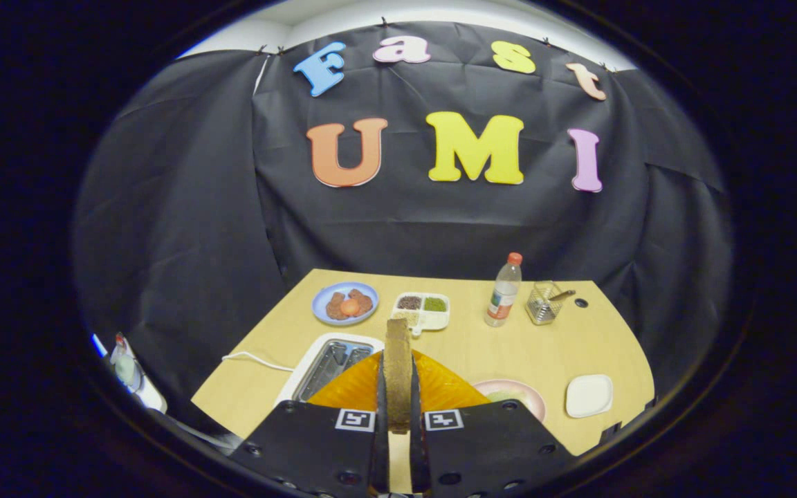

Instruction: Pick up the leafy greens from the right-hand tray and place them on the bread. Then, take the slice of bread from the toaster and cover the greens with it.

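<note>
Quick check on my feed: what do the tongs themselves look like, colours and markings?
The tongs have two flat black plates with round screw holes. Each carries a small white square tag with a black pattern near its inner front corner. Two narrow dark fingers run forward from them.

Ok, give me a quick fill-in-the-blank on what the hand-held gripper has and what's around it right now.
1. The hand-held gripper is shut on a slice of ____.
2. The bread slice is held on edge above an ____ plate.
3. The bottle has a ____ cap.
4. The toaster lies beside the orange plate with its slots ____.

Missing: bread; orange; red; empty
</note>
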